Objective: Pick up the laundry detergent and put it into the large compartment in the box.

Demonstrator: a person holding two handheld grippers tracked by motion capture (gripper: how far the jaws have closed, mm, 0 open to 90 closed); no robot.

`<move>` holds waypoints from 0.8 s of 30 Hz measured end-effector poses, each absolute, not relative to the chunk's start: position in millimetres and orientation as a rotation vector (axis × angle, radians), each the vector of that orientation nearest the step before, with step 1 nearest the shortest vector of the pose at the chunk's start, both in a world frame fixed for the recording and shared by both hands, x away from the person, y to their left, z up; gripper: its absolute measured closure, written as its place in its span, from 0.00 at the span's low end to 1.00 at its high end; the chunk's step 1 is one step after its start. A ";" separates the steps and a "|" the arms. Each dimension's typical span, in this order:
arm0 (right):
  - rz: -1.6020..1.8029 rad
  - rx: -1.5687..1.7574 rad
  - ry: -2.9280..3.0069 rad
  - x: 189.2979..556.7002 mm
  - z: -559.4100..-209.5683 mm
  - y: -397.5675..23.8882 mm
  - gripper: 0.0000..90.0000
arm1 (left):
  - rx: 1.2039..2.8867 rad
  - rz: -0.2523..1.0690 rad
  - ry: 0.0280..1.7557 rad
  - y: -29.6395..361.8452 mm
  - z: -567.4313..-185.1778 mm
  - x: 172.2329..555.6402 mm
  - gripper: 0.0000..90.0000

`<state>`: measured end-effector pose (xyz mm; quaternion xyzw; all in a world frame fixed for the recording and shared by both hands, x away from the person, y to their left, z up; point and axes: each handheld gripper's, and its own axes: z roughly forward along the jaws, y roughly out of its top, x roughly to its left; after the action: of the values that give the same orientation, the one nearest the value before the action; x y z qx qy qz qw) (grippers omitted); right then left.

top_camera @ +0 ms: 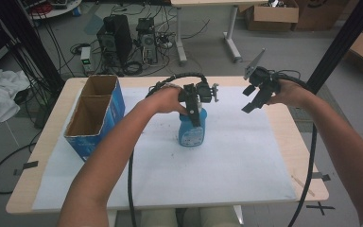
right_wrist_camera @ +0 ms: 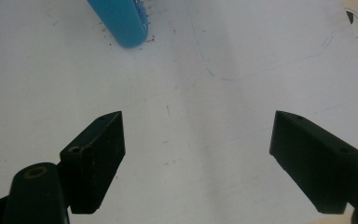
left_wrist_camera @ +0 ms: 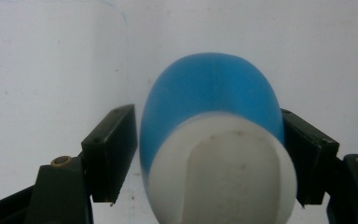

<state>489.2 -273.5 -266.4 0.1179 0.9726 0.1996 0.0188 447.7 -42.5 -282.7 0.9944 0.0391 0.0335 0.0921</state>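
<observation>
**Blue bottle held upright at mid-table, second gripper waiting open**

Far left on the table [top_camera: 283, 142]: an open blue cardboard box [top_camera: 96, 113], two empty compartments, mouth turned upward, probably set there as a receptacle. Well apart from the bottle.

Centre, on the white paper sheet [top_camera: 227, 161]: a blue bottle [top_camera: 192, 130] with a white cap, standing upright, base on the sheet. Reaching in from the near left, the left gripper [top_camera: 194, 108], coming down over the bottle's top. In the left gripper view, the bottle [left_wrist_camera: 214, 135] sitting squarely between the two black jaws, white cap nearest the camera, blue body beyond. Right jaw touching the bottle's side; left jaw just beside it, with perhaps a sliver of gap, so contact there hard to confirm. Jaws narrowed around the upper body, pinching or on the point of pinching it. Grip from above likely chosen to keep the bottle vertical for lifting.

Right, raised above the far side of the sheet: the right gripper [top_camera: 255, 97], holding nothing. In the right gripper view [right_wrist_camera: 193, 158], jaws spread wide over bare paper, the bottle's blue base [right_wrist_camera: 121, 23] far off at upper left. Seemingly parked clear to leave room.
</observation>
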 end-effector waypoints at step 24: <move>0.617 0.369 3.025 488.5 -266.3 -274.3 0.20 | 2.943 0.098 0.108 -42.1 -281.0 446.0 0.41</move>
<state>488.5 -274.3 -266.3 0.1187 0.9728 0.1983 0.0163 446.0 -42.1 -281.0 0.9941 0.0365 0.0331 0.0971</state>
